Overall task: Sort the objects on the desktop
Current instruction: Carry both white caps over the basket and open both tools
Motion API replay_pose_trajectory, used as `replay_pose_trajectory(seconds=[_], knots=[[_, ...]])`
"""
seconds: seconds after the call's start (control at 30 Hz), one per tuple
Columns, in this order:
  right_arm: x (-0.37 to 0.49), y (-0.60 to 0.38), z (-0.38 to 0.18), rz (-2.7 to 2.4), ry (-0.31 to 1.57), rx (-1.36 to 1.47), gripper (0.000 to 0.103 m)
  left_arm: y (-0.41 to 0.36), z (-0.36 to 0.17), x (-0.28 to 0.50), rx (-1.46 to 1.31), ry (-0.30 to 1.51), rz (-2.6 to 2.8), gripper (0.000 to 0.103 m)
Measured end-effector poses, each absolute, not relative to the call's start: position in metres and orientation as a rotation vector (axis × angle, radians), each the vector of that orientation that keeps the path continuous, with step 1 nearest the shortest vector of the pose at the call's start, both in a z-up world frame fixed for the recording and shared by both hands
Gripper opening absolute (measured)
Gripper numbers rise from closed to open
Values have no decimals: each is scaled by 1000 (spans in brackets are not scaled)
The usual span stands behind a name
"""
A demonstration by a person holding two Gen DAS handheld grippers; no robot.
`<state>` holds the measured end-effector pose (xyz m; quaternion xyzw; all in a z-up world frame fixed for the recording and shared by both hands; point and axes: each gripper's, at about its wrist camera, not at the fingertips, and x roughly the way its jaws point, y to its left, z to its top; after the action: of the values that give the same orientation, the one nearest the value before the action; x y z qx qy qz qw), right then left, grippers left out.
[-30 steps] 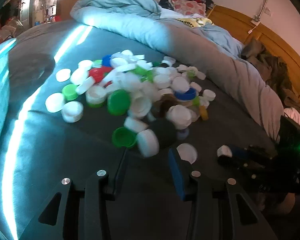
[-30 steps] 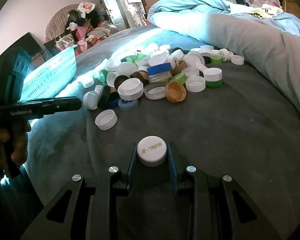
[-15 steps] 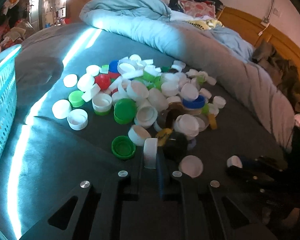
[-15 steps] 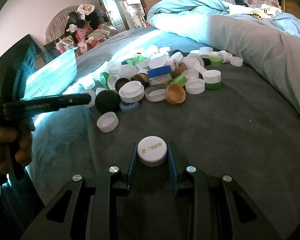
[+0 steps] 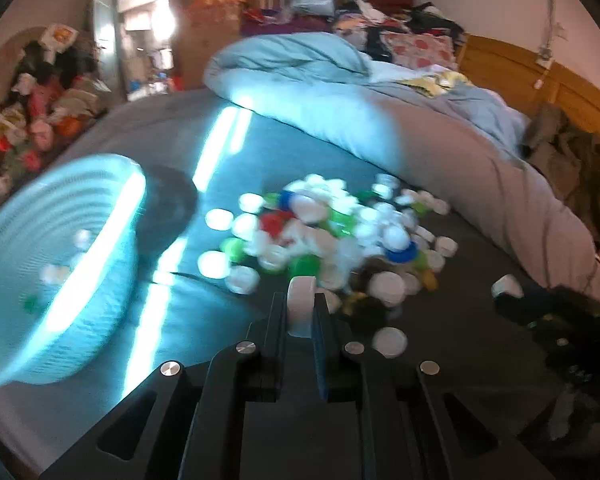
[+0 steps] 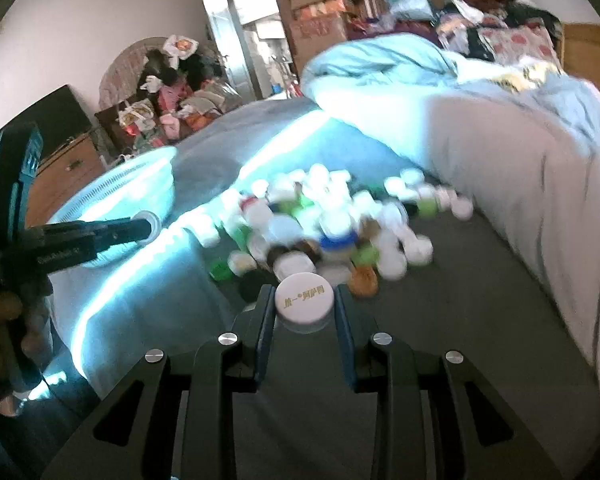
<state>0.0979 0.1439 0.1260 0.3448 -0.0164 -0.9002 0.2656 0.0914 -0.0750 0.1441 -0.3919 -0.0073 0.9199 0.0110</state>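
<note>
Caps [image 5: 340, 232] lie heaped on the grey bedsheet [image 5: 460, 320], with a rolled duvet [image 5: 380, 128] behind and a blue basket [image 5: 60, 264] to their left. Left gripper [image 5: 300, 312] clamps a white cap [image 5: 300, 304] on edge; right gripper [image 6: 305, 308] clamps a printed white cap [image 6: 305, 300] flat. Bare sheet lies nearest.

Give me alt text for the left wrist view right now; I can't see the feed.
The left gripper is shut on a white bottle cap held on edge, above a grey bedspread. Ahead lies a blurred pile of caps, mostly white with some green, blue and red. A light blue basket with a few caps inside sits to the left.
</note>
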Motion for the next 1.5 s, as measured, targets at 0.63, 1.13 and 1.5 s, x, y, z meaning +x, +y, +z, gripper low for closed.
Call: replay_pose_trajectory(seconds=[0.63,1.13,1.5], knots=[[88,-6,249,-2263,71,656,26,-202,239,139,-1194,-32,3267,12],[59,-119,315,-2109,134,630,26,-293,266,144,-1229,-141,3310,12],[23,-176,331,-1998,232,801,26,-356,284,96,-1467,-43,3159,12]])
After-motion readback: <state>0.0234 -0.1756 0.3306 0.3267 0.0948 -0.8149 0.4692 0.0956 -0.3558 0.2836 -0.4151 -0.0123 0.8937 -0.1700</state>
